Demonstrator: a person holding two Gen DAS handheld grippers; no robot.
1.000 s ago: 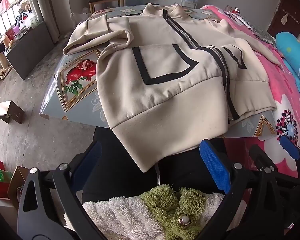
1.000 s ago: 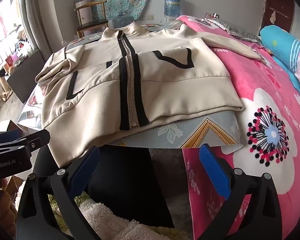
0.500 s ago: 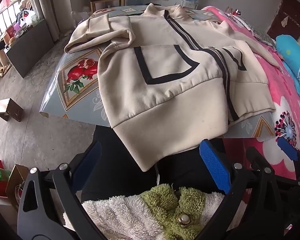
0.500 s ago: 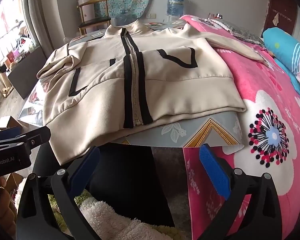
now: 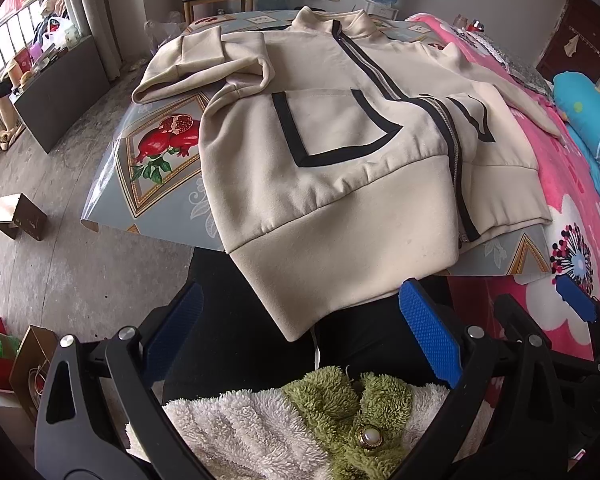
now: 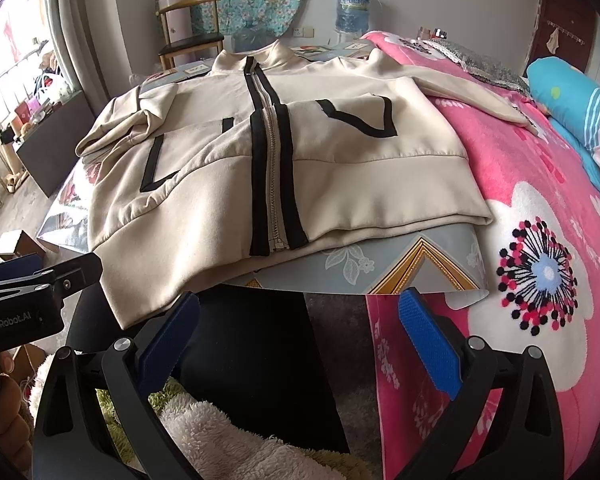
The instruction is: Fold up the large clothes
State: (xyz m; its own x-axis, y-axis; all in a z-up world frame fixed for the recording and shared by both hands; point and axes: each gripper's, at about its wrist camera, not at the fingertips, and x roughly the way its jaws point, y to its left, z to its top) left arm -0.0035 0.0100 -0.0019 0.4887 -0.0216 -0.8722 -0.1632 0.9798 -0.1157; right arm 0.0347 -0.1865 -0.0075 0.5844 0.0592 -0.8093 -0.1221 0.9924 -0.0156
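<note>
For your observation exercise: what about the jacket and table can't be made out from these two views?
- Left wrist view: the jacket hem hangs over the table edge, hiding that edge.
- Right wrist view: the left gripper covers the hem's corner.
- Both views: the table's legs are out of sight; the jacket's back lies face down.

Cream jacket (image 5: pixel 340 184), spread flat, zipped.
It is laid front-up on the counter (image 5: pixel 168 200), black-trimmed, hem overhanging the near edge.

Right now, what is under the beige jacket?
The beige jacket lies on a table cover printed with pomegranates; its hem overhangs the near edge. One sleeve reaches onto the pink blanket. Whatever lies beneath the jacket's middle is covered.
</note>
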